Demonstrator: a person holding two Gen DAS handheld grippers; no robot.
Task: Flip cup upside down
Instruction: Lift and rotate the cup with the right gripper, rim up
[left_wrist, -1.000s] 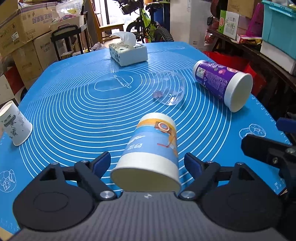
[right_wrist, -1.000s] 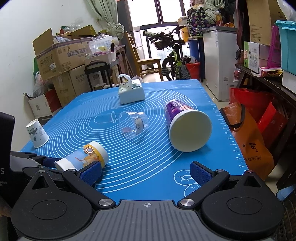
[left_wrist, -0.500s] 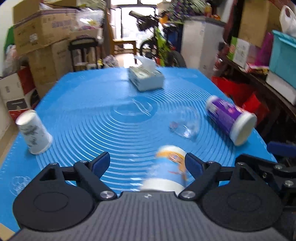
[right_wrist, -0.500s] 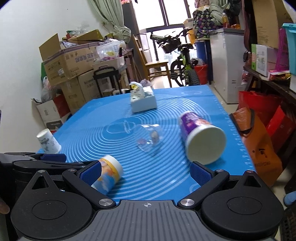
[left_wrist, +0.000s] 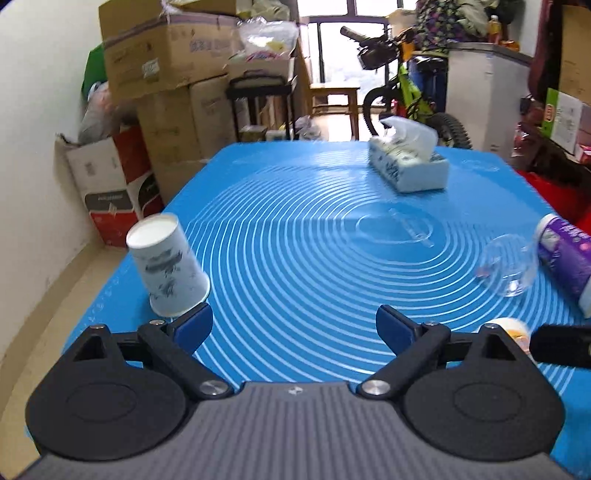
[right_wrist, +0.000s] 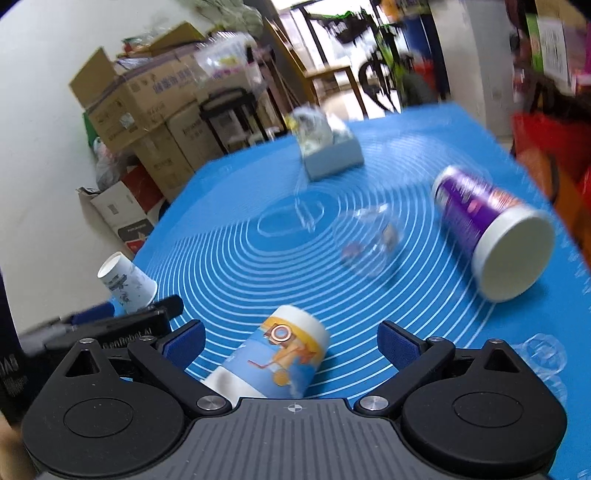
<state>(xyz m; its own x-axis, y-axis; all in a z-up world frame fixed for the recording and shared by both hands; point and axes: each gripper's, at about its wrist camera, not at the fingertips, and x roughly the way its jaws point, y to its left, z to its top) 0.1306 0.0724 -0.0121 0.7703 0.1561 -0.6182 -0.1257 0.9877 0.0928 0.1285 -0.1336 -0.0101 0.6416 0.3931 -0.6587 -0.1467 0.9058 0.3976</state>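
Observation:
A blue and orange paper cup (right_wrist: 275, 363) lies on its side on the blue mat (right_wrist: 258, 266), between the open fingers of my right gripper (right_wrist: 291, 338), base pointing away. In the left wrist view only its tip (left_wrist: 511, 328) shows at the lower right. My left gripper (left_wrist: 293, 323) is open and empty, with its left fingertip just in front of a white printed paper cup (left_wrist: 168, 266) that stands upside down; this cup also shows in the right wrist view (right_wrist: 127, 282).
A purple cup (right_wrist: 487, 229) and a clear plastic cup (right_wrist: 369, 240) lie on their sides at the right. A tissue box (left_wrist: 408, 168) sits at the far end. Cardboard boxes (left_wrist: 166, 92) stand beyond the mat's left edge.
My left gripper has swung left, off the blue and orange cup and towards the white upside-down cup. My right gripper has moved left until the blue and orange cup lies between its fingers.

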